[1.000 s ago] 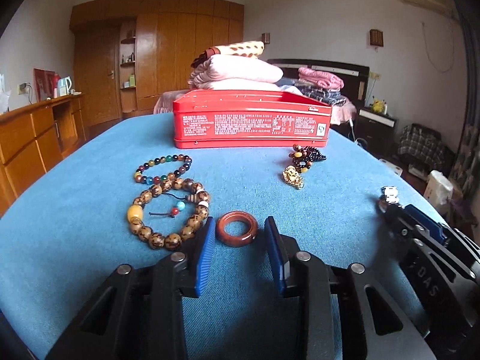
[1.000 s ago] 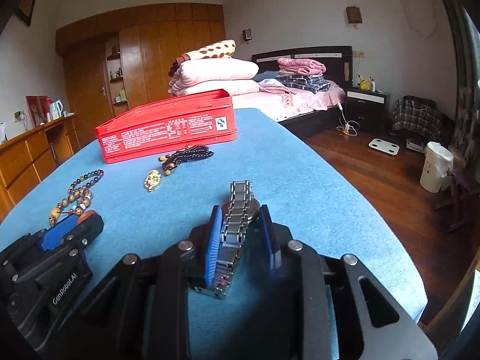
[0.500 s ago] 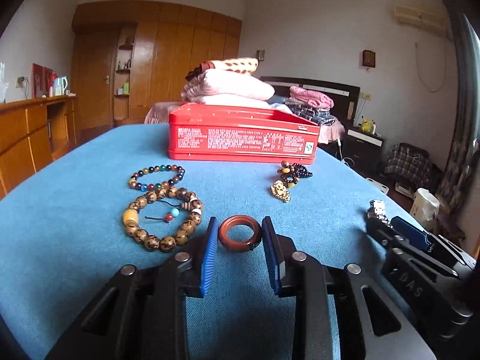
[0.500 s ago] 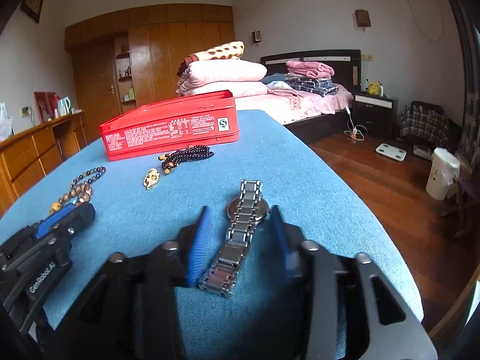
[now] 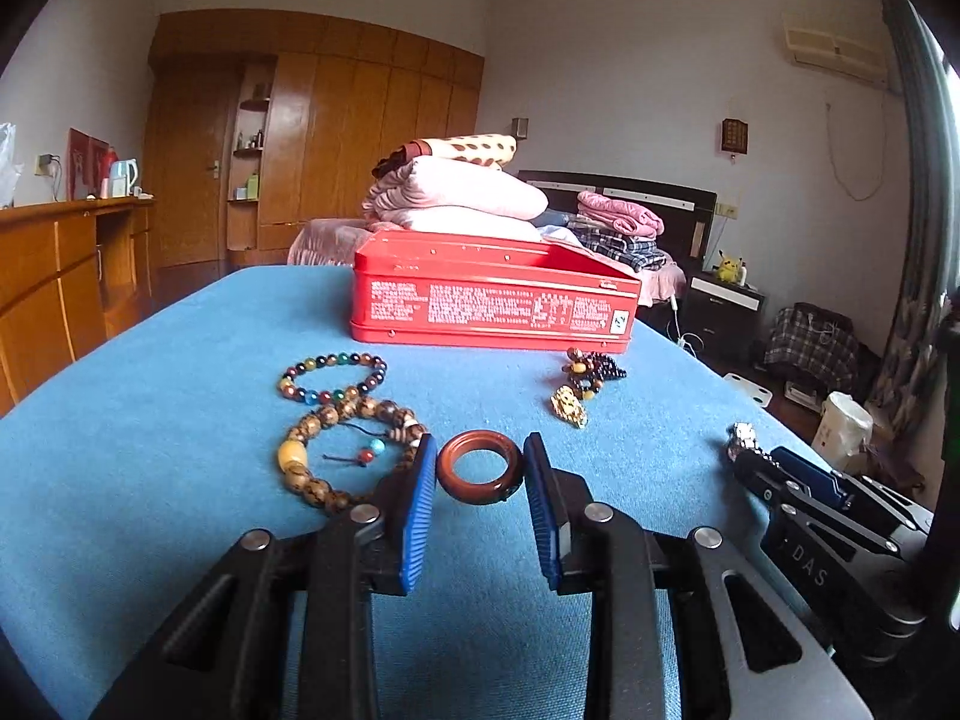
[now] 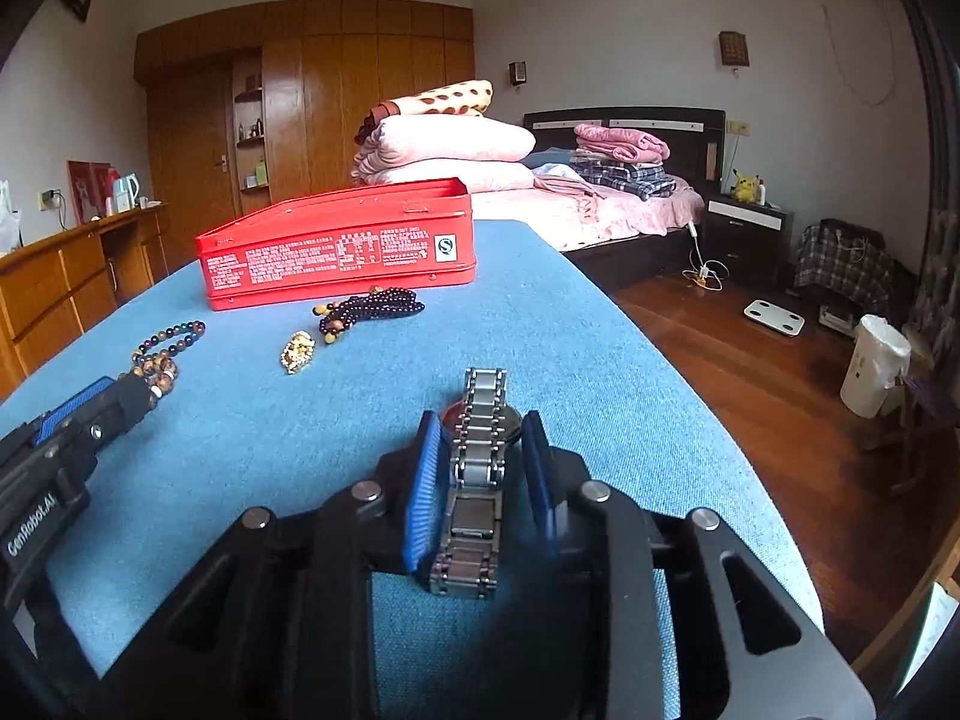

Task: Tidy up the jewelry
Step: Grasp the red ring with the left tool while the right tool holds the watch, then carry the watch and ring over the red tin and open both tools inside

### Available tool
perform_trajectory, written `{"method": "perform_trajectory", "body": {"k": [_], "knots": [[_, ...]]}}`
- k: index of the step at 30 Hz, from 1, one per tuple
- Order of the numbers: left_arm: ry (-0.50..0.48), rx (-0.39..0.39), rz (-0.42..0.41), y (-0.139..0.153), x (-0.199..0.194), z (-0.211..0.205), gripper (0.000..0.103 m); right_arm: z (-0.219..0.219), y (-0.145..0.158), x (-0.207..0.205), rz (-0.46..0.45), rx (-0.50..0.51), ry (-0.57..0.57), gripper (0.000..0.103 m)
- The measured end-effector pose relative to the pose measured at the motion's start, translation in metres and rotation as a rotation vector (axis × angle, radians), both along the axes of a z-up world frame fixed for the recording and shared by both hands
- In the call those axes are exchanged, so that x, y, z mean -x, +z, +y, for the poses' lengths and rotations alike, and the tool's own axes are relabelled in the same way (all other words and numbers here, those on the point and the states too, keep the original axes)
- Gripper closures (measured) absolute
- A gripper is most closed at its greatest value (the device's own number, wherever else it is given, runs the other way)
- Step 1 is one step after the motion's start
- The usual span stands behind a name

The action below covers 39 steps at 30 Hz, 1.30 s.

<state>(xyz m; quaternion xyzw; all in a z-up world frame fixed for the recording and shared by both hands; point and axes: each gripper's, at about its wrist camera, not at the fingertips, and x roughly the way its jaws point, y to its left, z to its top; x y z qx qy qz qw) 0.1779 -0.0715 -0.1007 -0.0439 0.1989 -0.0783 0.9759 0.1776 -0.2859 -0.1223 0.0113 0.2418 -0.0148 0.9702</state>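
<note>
left gripper (image 5: 480, 468) pads straddle the round reddish-brown stone ring (image 5: 479, 474), not clamped. right gripper (image 6: 480, 450) sits open around the silver metal link watch (image 6: 477, 468). ring might squirt forward when squeezed.

**Readable text in view**

Right gripper (image 5: 774, 468) body, seen from the left wrist camera: white letters "DAS", start of the word cut off by the housing edge.

Left gripper (image 6: 96, 402) body, seen from the right wrist camera: "GenRobot.AI" in white, running along the black arm.

Red tin box (image 5: 492, 300), near the far edge of the blue table (image 5: 150, 468): front wall is covered in blocks of small white print, too small to read. White square label at that wall's right end (image 6: 444, 246): circular logo with an "S"-like mark. No numbers legible anywhere.
</note>
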Motion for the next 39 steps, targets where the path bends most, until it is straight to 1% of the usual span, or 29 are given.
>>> {"method": "perform_trajectory", "body": {"k": [5,9,12,17,22,25,28,31,33,35,39], "knots": [[0.000,0.027,-0.010,0.013,0.000,0.010,0.074,0.005,0.016,0.004,-0.020,0.004,0.021,0.077],[0.006,0.046,-0.033,0.028,-0.001,0.018,0.074,0.004,0.029,0.004,-0.018,-0.051,0.057,0.077],[0.012,0.052,-0.056,0.040,-0.004,0.023,0.074,0.008,0.040,0.001,-0.034,-0.051,0.069,0.077],[0.001,0.097,-0.032,0.059,-0.022,0.034,0.074,0.017,0.061,-0.008,-0.069,-0.049,0.106,0.077],[-0.007,0.100,-0.074,0.091,-0.044,0.038,0.074,0.022,0.092,-0.028,-0.113,-0.050,0.148,0.077],[-0.009,0.073,-0.115,0.109,-0.067,0.033,0.074,0.026,0.111,-0.053,-0.129,-0.040,0.175,0.077],[-0.031,0.069,-0.110,0.119,-0.098,0.029,0.074,0.031,0.127,-0.088,-0.123,-0.043,0.214,0.077],[-0.030,0.051,-0.114,0.122,-0.136,0.022,0.074,0.036,0.136,-0.126,-0.111,-0.049,0.230,0.077],[-0.031,0.043,-0.097,0.120,-0.157,0.019,0.074,0.038,0.137,-0.151,-0.097,-0.061,0.233,0.077],[-0.024,0.043,-0.054,0.114,-0.187,0.017,0.074,0.041,0.134,-0.178,-0.080,-0.061,0.226,0.077],[-0.002,0.034,0.010,0.102,-0.230,0.016,0.074,0.044,0.119,-0.220,-0.025,-0.072,0.213,0.077]]}}
